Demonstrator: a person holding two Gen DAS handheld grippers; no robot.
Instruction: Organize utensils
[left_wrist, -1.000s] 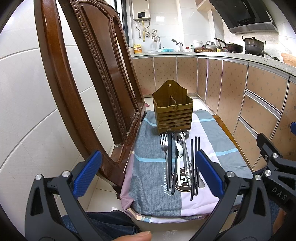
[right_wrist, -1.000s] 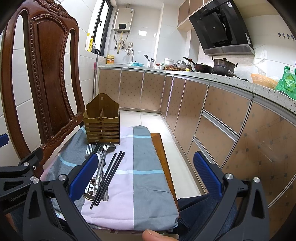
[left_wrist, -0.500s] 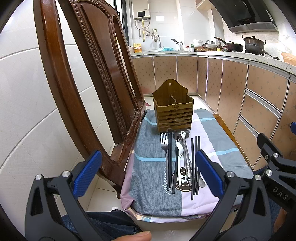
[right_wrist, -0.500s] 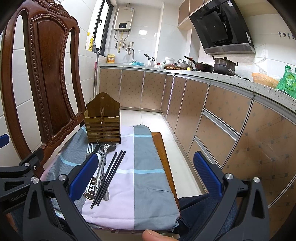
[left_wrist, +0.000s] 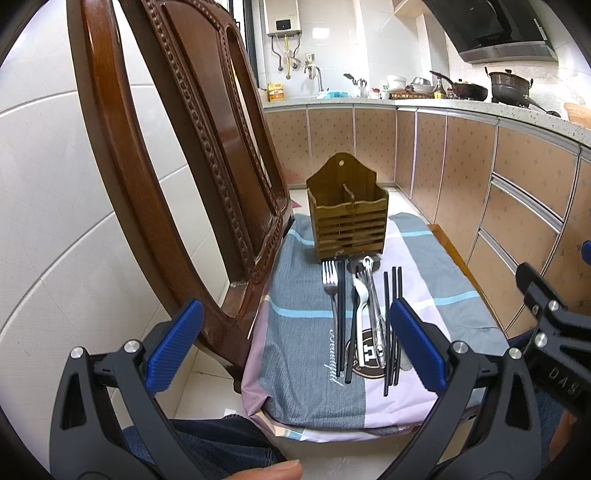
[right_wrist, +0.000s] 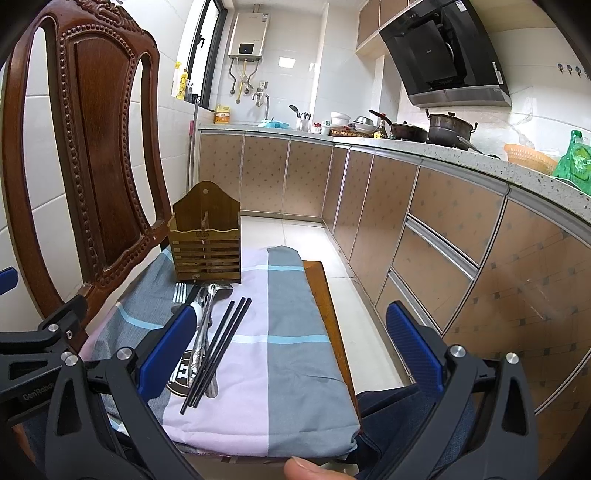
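Note:
A brown slatted wooden utensil holder (left_wrist: 348, 221) (right_wrist: 205, 243) stands upright at the far end of a cloth-covered chair seat. In front of it lie a fork (left_wrist: 330, 282) (right_wrist: 179, 292), black chopsticks (left_wrist: 392, 317) (right_wrist: 218, 347), a white spoon (left_wrist: 360, 295) and metal spoons (left_wrist: 373, 295) (right_wrist: 207, 306), all lengthwise. My left gripper (left_wrist: 295, 347) is open and empty, held at the seat's near end. My right gripper (right_wrist: 288, 350) is open and empty, to the right of the utensils above the cloth.
The striped grey, pink and blue cloth (left_wrist: 306, 332) (right_wrist: 280, 332) covers the seat. The carved wooden chair back (left_wrist: 177, 147) (right_wrist: 96, 147) rises at the left. Kitchen cabinets (right_wrist: 443, 240) run along the right, with floor between. A white tiled wall (left_wrist: 55, 221) is at the left.
Almost nothing: the views shift very slightly. Both grippers stay open and the utensils have not moved.

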